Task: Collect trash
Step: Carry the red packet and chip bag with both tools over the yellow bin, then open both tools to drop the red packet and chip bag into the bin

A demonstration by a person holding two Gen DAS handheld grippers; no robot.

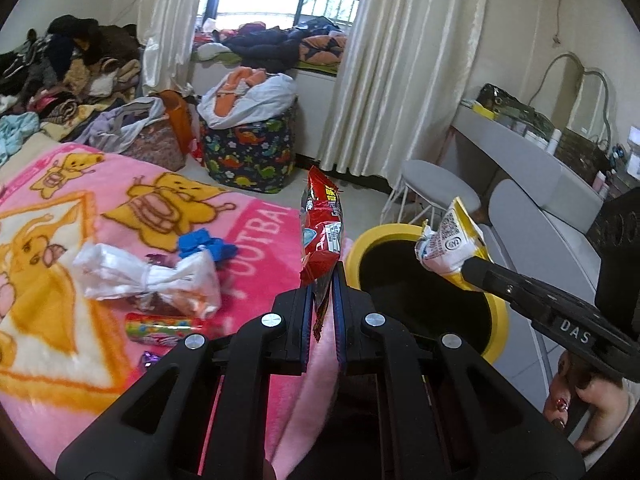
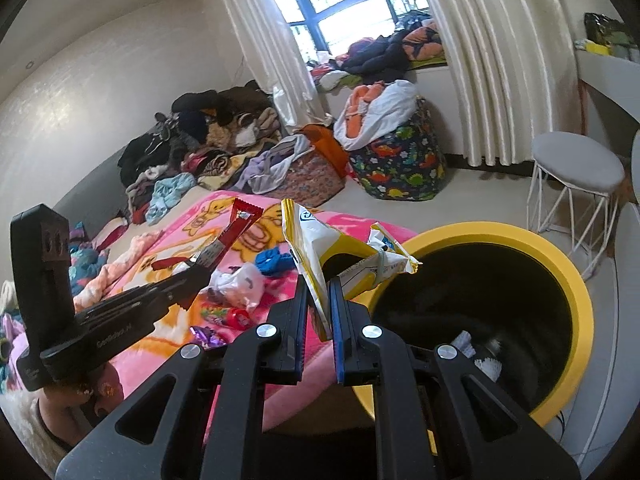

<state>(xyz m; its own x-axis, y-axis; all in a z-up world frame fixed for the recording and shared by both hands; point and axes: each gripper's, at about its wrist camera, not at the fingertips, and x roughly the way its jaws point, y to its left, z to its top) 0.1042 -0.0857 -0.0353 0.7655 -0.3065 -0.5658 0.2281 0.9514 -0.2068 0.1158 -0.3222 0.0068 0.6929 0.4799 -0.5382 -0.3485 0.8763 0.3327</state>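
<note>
The left gripper (image 1: 322, 300) was clamped on a red snack wrapper (image 1: 322, 236), its jaws drawn together on the wrapper's lower end so the packet stood up above the edge of the pink cartoon blanket (image 1: 120, 208). The right gripper (image 2: 318, 304) was likewise closed on a yellow-and-white wrapper (image 2: 320, 248), which fanned upward from between the jaws and leaned over the rim of the yellow-rimmed bin (image 2: 576, 292) — in the left wrist view the same packet hung directly above the bin's dark opening. Inside the bin a few pale scraps (image 2: 480, 356) lay against the black liner. Just beyond the left gripper, more litter sat on the blanket: a colourful candy tube (image 1: 164, 326) nearest, a crumpled clear plastic bag (image 1: 148, 276) behind it, a small purple foil piece (image 1: 148, 360) at the side, and a blue crumpled scrap (image 1: 206, 246) further on. Past the bin stood a grey round stool (image 2: 576, 160) on white wire legs — near it, a dinosaur-print fabric basket (image 2: 400, 168) heaped with laundry. Further back, a pile of clothes (image 2: 208, 144) spread along the wall, and cream curtains (image 2: 492, 60) framed the window (image 2: 352, 0).
</note>
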